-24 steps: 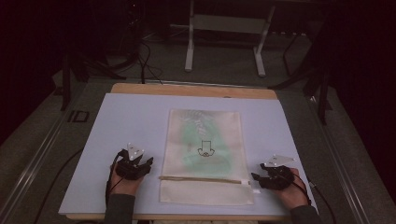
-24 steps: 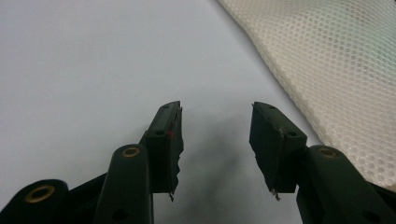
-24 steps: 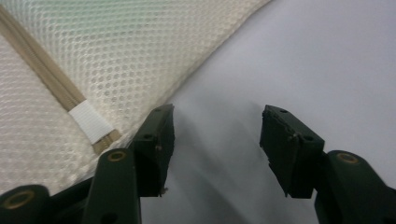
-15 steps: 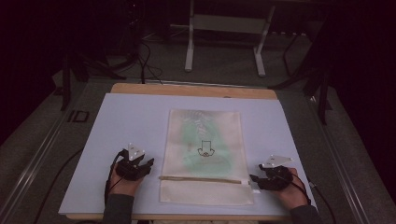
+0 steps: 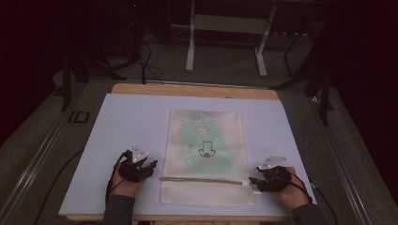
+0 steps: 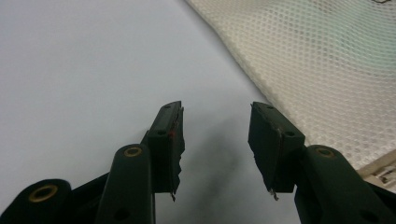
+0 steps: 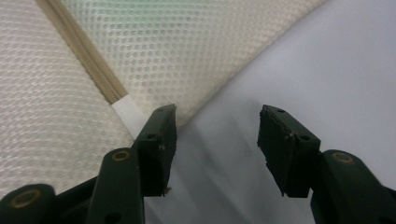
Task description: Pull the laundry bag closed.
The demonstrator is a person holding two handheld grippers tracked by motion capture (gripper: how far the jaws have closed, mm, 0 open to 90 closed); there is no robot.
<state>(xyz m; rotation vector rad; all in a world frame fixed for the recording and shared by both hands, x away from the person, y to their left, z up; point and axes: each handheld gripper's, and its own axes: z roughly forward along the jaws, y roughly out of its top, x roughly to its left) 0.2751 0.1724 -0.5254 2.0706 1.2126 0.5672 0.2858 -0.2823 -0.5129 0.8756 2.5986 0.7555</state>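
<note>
A cream mesh bag lies flat in the middle of the pale mat, with something green inside it and a tan zipper running across near its front end. My left gripper rests on the mat just left of the bag, open, with nothing between its jaws. From the left gripper view the bag's mesh edge lies to the upper right, apart from the jaws. My right gripper is open at the bag's right edge, by the zipper's end. In the right gripper view its left jaw sits beside the zipper's white tab.
The pale mat covers a wooden table whose far edge shows beyond it. A metal stand and cables are on the dark floor behind the table. There is bare mat on both sides of the bag.
</note>
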